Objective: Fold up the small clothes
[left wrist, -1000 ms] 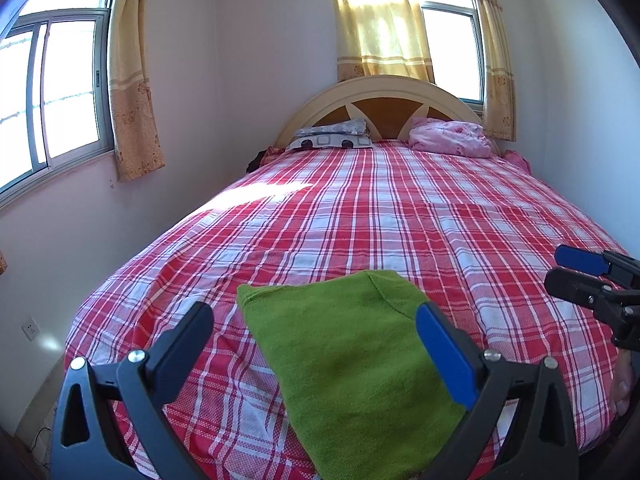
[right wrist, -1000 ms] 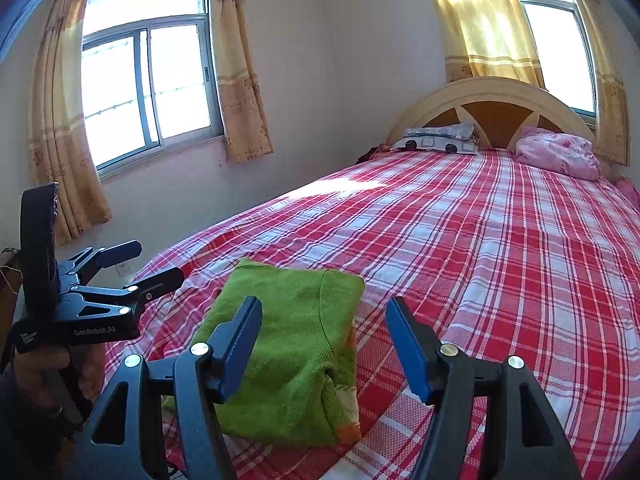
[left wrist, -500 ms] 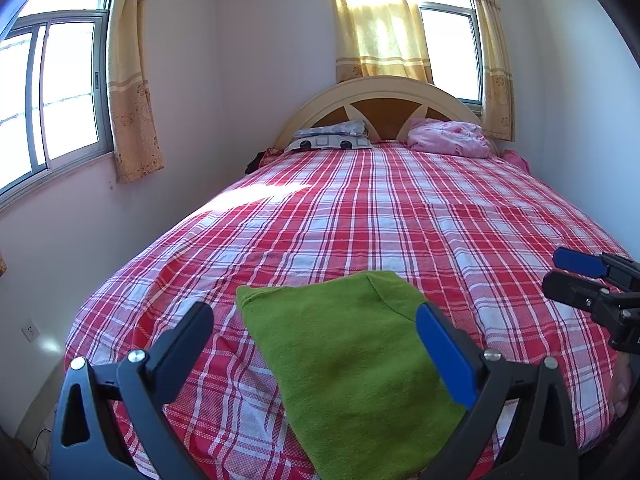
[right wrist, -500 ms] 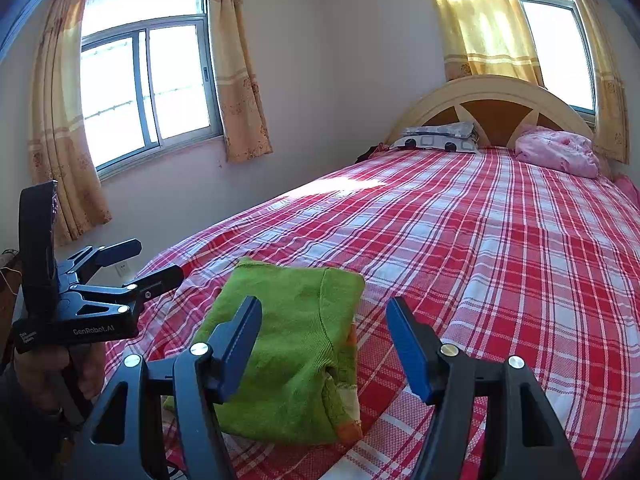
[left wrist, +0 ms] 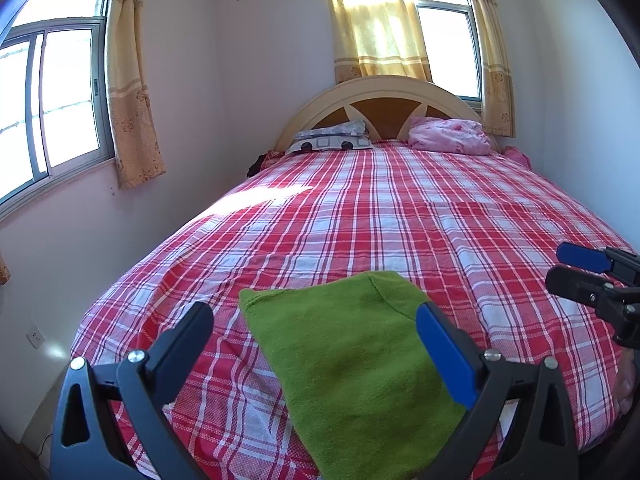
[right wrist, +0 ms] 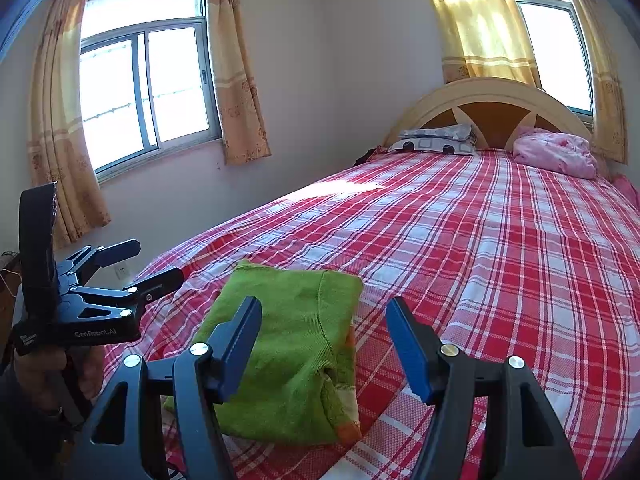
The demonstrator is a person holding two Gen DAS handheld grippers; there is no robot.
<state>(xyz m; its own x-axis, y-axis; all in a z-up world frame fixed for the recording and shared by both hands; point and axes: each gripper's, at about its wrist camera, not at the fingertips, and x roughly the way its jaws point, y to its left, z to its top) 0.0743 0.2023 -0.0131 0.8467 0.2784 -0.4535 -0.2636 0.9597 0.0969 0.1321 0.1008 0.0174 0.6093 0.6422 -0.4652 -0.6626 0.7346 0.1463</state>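
Note:
A green knitted garment (left wrist: 352, 360) (right wrist: 288, 344) lies folded flat near the foot of the bed, with an orange and white edge showing at its right side in the right wrist view. My left gripper (left wrist: 316, 328) hovers above it, jaws wide apart, nothing between them. My right gripper (right wrist: 324, 328) is held to the garment's right, open too, its left finger over the cloth without gripping it. Each gripper shows in the other's view: the right gripper (left wrist: 576, 268) at the right edge, the left gripper (right wrist: 148, 264) at the left, held by a hand (right wrist: 48, 376).
The bed carries a red and white checked sheet (left wrist: 400, 216) (right wrist: 500, 248). At the wooden headboard (left wrist: 384, 96) lie a patterned pillow (left wrist: 332, 140) and a pink bundle (left wrist: 448, 136). Curtained windows flank the bed; a wall runs along its left side.

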